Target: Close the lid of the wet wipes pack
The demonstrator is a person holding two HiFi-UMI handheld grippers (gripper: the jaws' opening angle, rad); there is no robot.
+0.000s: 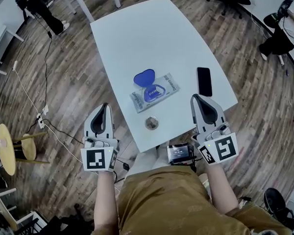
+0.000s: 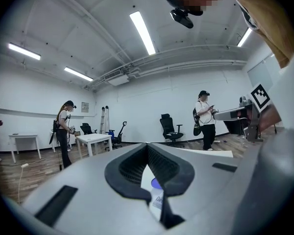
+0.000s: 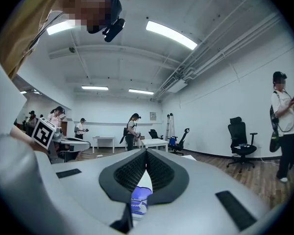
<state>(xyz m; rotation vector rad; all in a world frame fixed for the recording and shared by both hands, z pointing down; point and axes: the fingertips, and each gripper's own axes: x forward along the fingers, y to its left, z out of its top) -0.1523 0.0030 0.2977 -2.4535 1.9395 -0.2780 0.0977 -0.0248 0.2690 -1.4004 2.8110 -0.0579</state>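
Head view: the pack (image 1: pixel 157 93) lies mid-counter (image 1: pixel 152 33), long axis near-left to far-right, blue lid (image 1: pixel 144 77) flipped open far-left. Left gripper (image 1: pixel 105 106) and right gripper (image 1: pixel 195 98) hover nearer, fingers together, empty.

The wet wipes pack (image 1: pixel 154 92) lies flat on the white table (image 1: pixel 137 33) — its blue lid (image 1: pixel 144 78) is flipped open.

1. A white rectangular table (image 1: pixel 152 38) stands on a brown wood-plank floor (image 1: pixel 63 87).
2. Near its middle lies a pale, flat wet wipes pack (image 1: pixel 162 92), its blue lid (image 1: pixel 144 77) flipped open.
3. A black slab phone (image 1: pixel 204 81) lies to the right, apart from the pack.
4. A small round silver disc (image 1: pixel 151 123) sits near the front edge.
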